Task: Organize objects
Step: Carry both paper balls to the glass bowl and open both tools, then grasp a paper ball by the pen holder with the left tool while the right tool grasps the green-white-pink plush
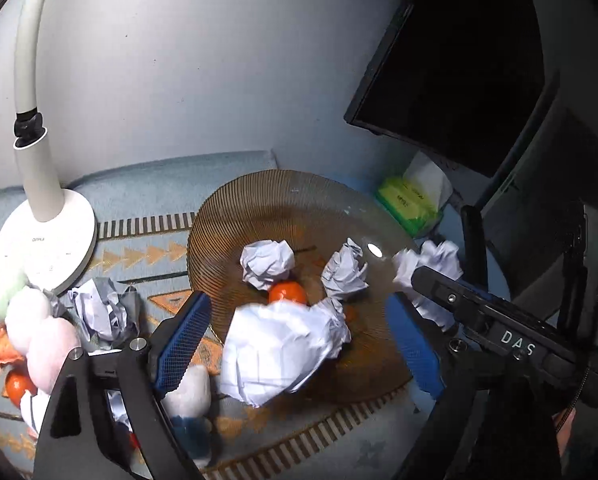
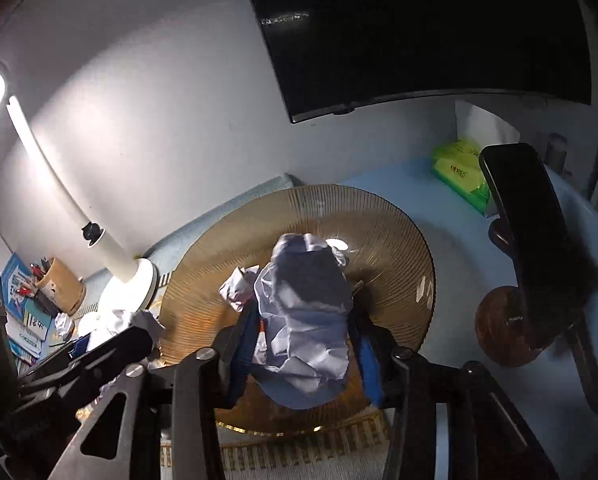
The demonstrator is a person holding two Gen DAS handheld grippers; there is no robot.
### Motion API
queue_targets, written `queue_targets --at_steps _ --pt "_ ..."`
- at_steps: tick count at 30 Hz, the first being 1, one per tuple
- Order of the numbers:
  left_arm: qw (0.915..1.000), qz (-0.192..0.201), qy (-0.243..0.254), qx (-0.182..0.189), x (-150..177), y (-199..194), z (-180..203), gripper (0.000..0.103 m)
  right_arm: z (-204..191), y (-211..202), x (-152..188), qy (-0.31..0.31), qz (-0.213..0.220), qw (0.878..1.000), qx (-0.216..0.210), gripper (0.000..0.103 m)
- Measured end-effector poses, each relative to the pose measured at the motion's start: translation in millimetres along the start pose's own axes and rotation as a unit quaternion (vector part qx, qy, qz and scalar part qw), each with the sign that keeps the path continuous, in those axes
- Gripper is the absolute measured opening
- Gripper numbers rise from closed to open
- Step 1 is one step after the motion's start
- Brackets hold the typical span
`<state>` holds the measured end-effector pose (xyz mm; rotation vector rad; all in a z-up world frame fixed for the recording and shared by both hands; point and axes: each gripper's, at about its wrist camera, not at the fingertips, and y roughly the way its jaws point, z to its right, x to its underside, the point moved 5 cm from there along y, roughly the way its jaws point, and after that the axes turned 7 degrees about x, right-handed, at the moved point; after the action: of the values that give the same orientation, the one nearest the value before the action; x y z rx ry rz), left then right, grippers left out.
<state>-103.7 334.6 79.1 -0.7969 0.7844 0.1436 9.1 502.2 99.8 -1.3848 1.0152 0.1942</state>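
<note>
- The right claw (image 2: 305,344) is clamped on a crumpled paper ball (image 2: 305,320), held over the ribbed amber plate (image 2: 395,240).
- The left claw (image 1: 299,344) has its blue pads wide apart around a large paper wad (image 1: 283,344) at the plate's 6 o'clock edge; whether the pads touch it, I cannot tell.
- Two more wads and a tangerine (image 1: 287,292) lie on the plate.
- Judged midway: another wad (image 1: 99,312) and soft toys (image 1: 39,332) still clutter the tabletop's patterned blue mat (image 1: 147,256) at 9 o'clock.
- A white desk lamp (image 1: 43,236) stands at 10 o'clock, a green tissue pack (image 1: 411,204) at 2 o'clock, and a dark monitor (image 1: 459,80) against a plain wall.
</note>
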Motion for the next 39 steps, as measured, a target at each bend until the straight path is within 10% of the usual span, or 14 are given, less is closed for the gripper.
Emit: queue_targets --at_steps 10,22,29,39 --pt "0.9973 0.063 -0.036 -0.011 15 -111 -39 0.088 -5 -19 19 -0.016 0.013 1.0 -0.02 0.065" --pt "0.959 0.178 -0.087 -0.202 61 -342 -144 0.102 -115 -65 94 -0.128 0.011 0.978 -0.166 0.067" --pt "0.9475 0.138 -0.21 -0.197 114 -296 -256 0.101 -145 -40 130 -0.145 -0.053 0.971 -0.185 0.067" --pt "0.9534 0.096 -0.176 -0.225 35 -205 -346 0.101 -222 -11 79 -0.182 -0.06 0.966 -0.175 0.067"
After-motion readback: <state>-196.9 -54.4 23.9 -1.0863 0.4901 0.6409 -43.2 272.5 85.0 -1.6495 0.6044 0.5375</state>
